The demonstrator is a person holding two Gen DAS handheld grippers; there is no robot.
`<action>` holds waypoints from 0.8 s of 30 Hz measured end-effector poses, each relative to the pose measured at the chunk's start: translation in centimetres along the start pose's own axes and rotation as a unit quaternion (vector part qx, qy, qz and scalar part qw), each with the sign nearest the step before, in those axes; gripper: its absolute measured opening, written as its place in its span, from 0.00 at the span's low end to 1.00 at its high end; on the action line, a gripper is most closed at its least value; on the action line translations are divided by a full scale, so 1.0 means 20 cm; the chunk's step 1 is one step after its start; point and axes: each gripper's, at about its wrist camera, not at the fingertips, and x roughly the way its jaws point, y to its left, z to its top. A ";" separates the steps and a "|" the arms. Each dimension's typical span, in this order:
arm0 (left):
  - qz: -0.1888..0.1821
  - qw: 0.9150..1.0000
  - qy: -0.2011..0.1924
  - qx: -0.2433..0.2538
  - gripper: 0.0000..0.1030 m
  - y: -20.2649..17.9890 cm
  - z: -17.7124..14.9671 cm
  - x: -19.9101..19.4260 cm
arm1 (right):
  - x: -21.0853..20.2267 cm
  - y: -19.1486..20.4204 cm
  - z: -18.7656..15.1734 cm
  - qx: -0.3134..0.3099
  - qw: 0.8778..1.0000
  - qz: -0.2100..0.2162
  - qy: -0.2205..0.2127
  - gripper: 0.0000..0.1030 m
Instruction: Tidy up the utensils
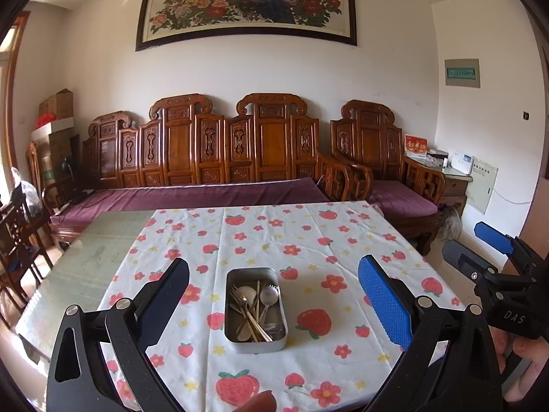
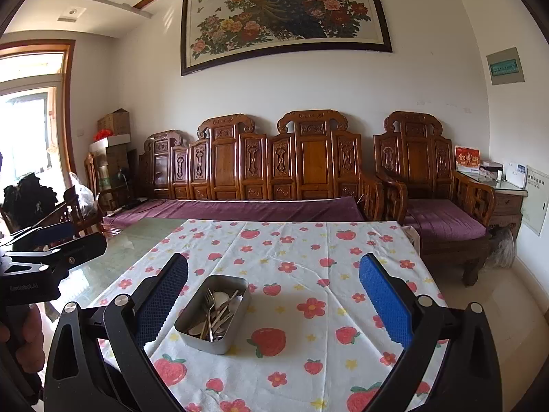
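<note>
A metal tin (image 1: 255,341) stands on the strawberry-print tablecloth (image 1: 308,240) and holds a fork (image 1: 240,297), spoons (image 1: 268,296) and chopsticks (image 1: 255,322) in a loose pile. My left gripper (image 1: 274,304) is open and empty, held above the near part of the table with the tin between its fingers in view. My right gripper (image 2: 274,304) is open and empty; the tin (image 2: 206,338) sits toward its left finger. The right gripper also shows at the right edge of the left wrist view (image 1: 487,250).
The cloth (image 2: 308,257) covers the right part of a glass-topped table (image 1: 85,257); bare glass lies to the left. A carved wooden sofa (image 1: 212,158) with purple cushions stands behind the table. A wooden armchair (image 1: 384,164) and a side table (image 1: 453,178) stand at the right.
</note>
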 end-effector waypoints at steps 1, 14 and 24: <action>0.000 1.000 0.000 -0.002 0.92 0.00 0.00 0.00 | -0.01 0.00 0.00 -0.002 1.000 0.000 -0.001 0.98; -0.002 1.000 -0.003 -0.003 0.92 0.00 -0.03 -0.01 | 0.02 0.00 -0.02 0.003 1.000 -0.003 0.004 0.98; -0.002 1.000 -0.004 -0.005 0.92 0.00 -0.03 -0.02 | 0.02 0.00 -0.02 0.002 1.000 -0.004 0.005 0.98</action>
